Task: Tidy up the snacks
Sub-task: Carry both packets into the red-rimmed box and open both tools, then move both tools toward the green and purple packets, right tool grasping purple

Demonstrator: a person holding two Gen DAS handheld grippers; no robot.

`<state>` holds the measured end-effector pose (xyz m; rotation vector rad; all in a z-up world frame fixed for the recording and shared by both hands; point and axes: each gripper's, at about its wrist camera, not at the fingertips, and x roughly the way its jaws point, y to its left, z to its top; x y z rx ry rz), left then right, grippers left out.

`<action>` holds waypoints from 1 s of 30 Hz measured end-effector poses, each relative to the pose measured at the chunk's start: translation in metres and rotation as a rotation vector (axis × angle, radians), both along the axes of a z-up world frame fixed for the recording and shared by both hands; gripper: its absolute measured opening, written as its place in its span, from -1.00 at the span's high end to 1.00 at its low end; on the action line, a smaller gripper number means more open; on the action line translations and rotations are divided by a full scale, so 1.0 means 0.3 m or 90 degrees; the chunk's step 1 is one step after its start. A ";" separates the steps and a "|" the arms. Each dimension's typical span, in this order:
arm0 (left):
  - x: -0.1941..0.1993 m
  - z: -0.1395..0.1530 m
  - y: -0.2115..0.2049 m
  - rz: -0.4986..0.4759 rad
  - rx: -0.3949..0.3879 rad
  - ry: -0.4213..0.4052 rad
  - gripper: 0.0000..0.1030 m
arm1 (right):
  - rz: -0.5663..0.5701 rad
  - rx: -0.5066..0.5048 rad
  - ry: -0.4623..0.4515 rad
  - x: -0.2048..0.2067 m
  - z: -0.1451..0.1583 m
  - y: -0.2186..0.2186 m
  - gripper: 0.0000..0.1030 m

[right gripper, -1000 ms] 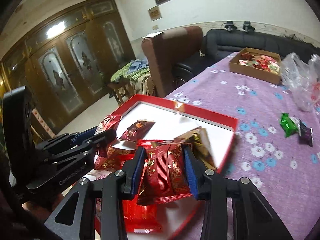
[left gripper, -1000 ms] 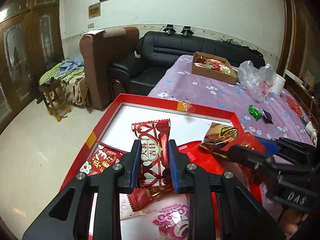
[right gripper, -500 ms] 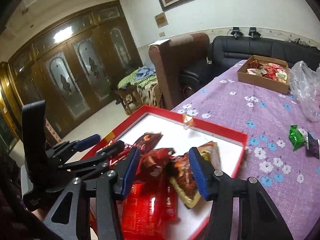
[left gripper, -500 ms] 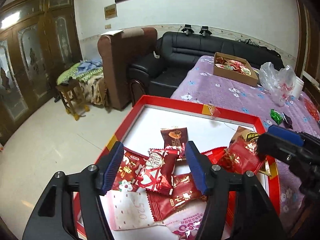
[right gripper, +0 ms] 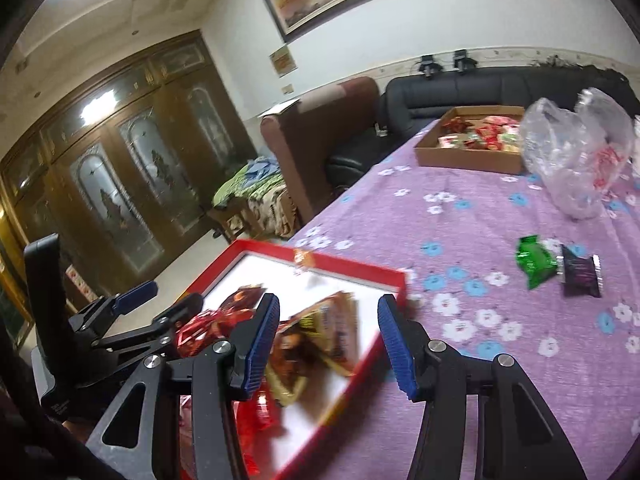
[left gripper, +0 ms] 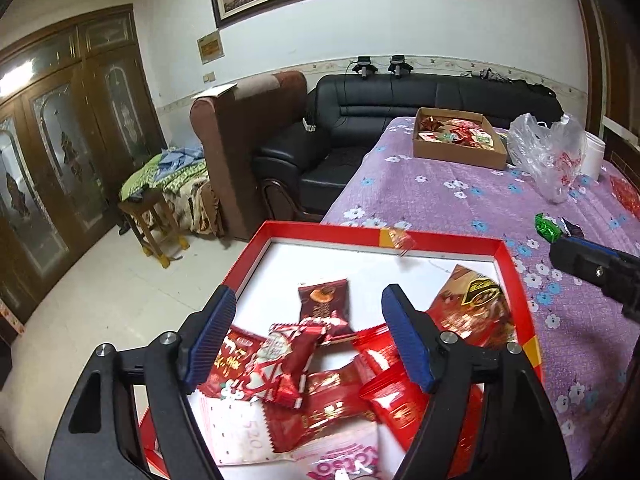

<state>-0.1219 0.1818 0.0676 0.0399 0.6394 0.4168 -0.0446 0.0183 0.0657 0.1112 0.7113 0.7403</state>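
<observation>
Left tongs (left gripper: pixel 308 340) hang over the red tray (left gripper: pixel 516 280), jaws widening with nothing pinched, a red-and-white snack packet (left gripper: pixel 286 364) lying loose beneath them among the other red packets; right tongs (right gripper: pixel 328 344) stand partly open and empty above the tray's right edge. Farther along the purple flowered tabletop (right gripper: pixel 460 216) lie a green packet (right gripper: pixel 534 262) touching a dark packet (right gripper: pixel 580 272), then a clear plastic bag (right gripper: pixel 568 160) beside a cardboard box (right gripper: pixel 468 158) of snacks
</observation>
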 end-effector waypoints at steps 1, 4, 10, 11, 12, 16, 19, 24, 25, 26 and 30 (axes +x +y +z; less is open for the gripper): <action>0.003 0.006 -0.008 -0.002 0.005 -0.001 -0.47 | -0.010 0.007 0.003 0.011 0.002 -0.027 -0.04; 0.014 0.025 -0.036 -0.008 0.019 -0.006 -0.48 | -0.029 0.020 0.009 0.030 0.006 -0.086 -0.04; 0.030 0.067 -0.092 -0.025 0.046 -0.022 -0.59 | -0.065 0.030 0.007 0.060 0.021 -0.187 -0.05; 0.036 0.073 -0.103 -0.029 0.048 -0.023 -0.59 | -0.069 0.030 0.006 0.063 0.024 -0.201 -0.05; 0.042 0.078 -0.115 -0.034 0.051 -0.024 -0.59 | -0.074 0.030 0.004 0.066 0.027 -0.214 -0.05; 0.060 0.093 -0.157 -0.049 0.062 -0.024 -0.59 | -0.091 0.032 0.001 0.079 0.040 -0.267 -0.05; 0.075 0.099 -0.182 -0.058 0.068 -0.024 -0.59 | -0.102 0.030 -0.007 0.084 0.050 -0.302 -0.05; 0.100 0.114 -0.230 -0.073 0.077 -0.023 -0.59 | -0.115 0.023 -0.017 0.107 0.077 -0.349 -0.05; 0.106 0.114 -0.240 -0.076 0.078 -0.022 -0.59 | -0.117 0.021 -0.019 0.115 0.082 -0.360 -0.05; 0.118 0.116 -0.252 -0.081 0.079 -0.019 -0.59 | -0.119 0.020 -0.021 0.122 0.085 -0.369 -0.05; 0.176 0.108 -0.302 -0.107 0.074 0.001 -0.59 | -0.143 0.005 -0.010 0.192 0.087 -0.421 -0.05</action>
